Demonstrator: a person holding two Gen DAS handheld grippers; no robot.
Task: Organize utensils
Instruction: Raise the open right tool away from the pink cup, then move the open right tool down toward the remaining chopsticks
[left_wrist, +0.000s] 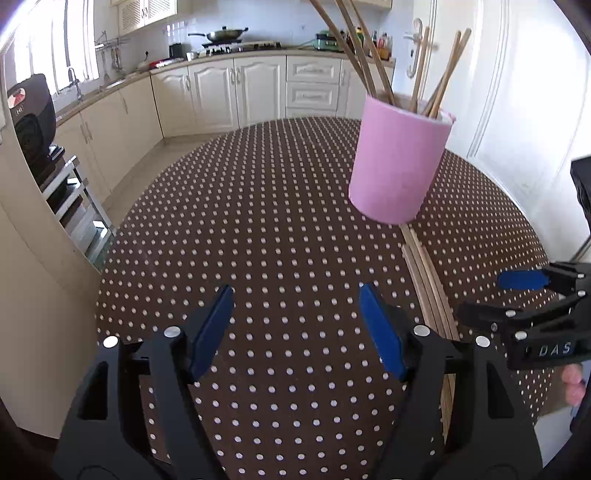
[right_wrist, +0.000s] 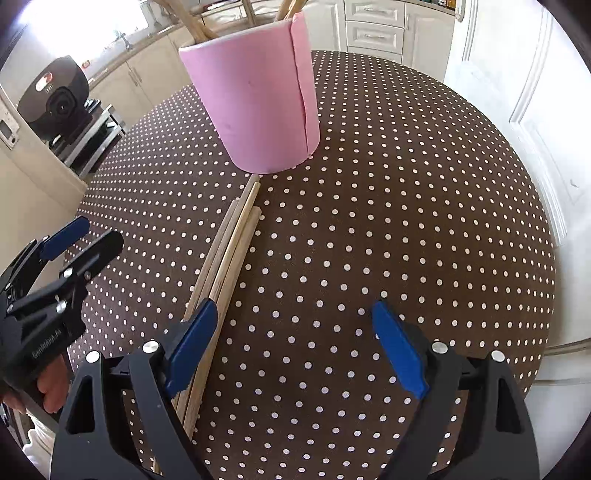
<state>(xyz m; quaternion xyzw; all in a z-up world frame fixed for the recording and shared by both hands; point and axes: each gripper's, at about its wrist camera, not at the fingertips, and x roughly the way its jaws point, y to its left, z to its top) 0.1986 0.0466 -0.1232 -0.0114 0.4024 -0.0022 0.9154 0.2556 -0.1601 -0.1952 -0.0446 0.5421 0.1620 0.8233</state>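
A pink cylindrical holder (left_wrist: 397, 162) (right_wrist: 258, 99) stands on the brown dotted table and holds several wooden chopsticks (left_wrist: 439, 81) upright. A bundle of several wooden chopsticks (left_wrist: 428, 280) (right_wrist: 225, 258) lies flat on the table, running from the holder's base toward me. My left gripper (left_wrist: 295, 325) is open and empty over the table, left of the bundle; it also shows in the right wrist view (right_wrist: 85, 240). My right gripper (right_wrist: 291, 347) is open and empty, its left finger just over the bundle; it also shows in the left wrist view (left_wrist: 495, 295).
The round table (left_wrist: 240, 221) has a brown cloth with white dots. Kitchen cabinets and a stove (left_wrist: 236, 44) stand behind. A black appliance (right_wrist: 55, 99) sits on a rack to the left. A white door (right_wrist: 517, 74) is on the right.
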